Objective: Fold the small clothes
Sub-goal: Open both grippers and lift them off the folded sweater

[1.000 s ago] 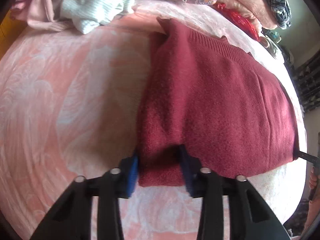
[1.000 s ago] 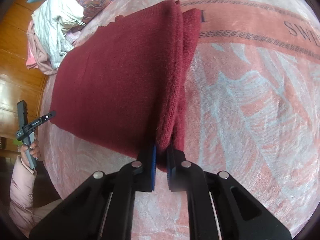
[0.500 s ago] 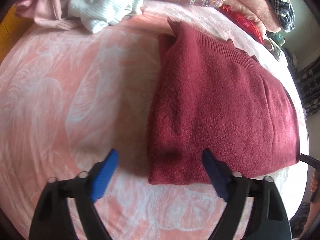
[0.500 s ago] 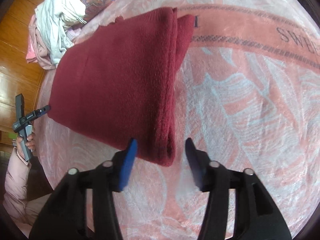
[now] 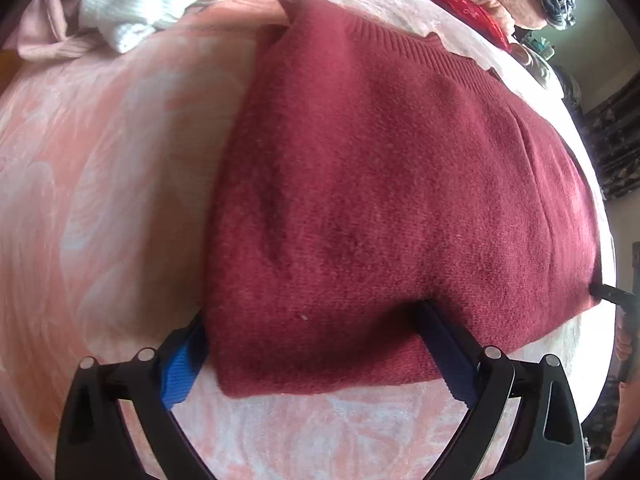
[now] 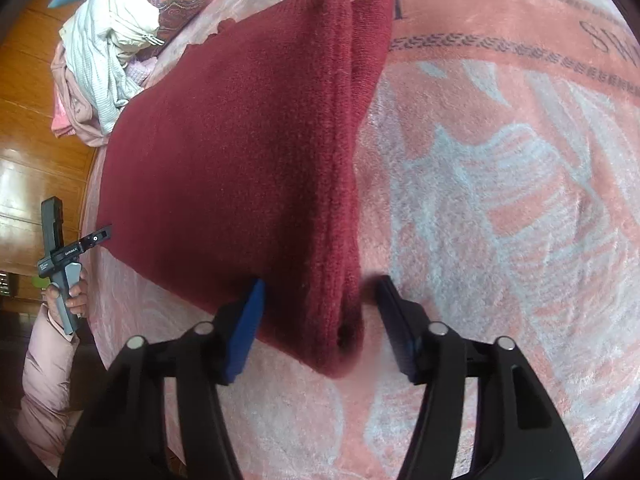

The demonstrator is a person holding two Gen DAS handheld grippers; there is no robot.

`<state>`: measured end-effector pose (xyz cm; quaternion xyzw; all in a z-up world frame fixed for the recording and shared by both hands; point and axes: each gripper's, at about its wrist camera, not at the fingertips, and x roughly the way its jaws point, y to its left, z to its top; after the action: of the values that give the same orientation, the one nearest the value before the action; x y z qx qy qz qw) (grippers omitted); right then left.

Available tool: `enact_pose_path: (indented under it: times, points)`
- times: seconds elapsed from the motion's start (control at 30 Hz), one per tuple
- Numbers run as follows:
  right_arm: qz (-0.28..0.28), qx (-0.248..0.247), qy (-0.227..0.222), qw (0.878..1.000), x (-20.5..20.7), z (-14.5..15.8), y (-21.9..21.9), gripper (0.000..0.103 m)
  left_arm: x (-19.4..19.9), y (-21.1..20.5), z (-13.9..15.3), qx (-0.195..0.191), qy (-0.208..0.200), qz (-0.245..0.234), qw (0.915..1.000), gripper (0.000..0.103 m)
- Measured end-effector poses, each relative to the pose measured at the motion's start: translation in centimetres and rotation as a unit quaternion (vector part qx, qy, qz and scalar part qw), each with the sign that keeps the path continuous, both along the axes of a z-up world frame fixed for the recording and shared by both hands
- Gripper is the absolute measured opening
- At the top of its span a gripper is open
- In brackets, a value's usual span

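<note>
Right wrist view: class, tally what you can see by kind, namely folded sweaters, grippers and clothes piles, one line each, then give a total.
Folded sweater: 1
Grippers: 2, the right gripper and the left gripper
Clothes pile: 1
Total: 4
</note>
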<state>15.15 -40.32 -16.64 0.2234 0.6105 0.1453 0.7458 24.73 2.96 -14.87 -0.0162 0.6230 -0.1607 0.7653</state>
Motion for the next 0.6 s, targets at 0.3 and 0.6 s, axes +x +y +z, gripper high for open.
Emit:
enact_pose_path:
  times: [0.3,0.6]
  points:
    - [-0.007,0.026,-0.002,1.0,-0.9,1.5,-0.4,0.009,-0.6,0.7,0.8,-0.066,0.045,0.035,0.9962,0.034]
    - [0.013,0.015,-0.015,1.0,-7.3,7.7,-2.1,0.008,-6.0,1.0,6.3,-0.094,0.026,0.024,0.9949,0.031]
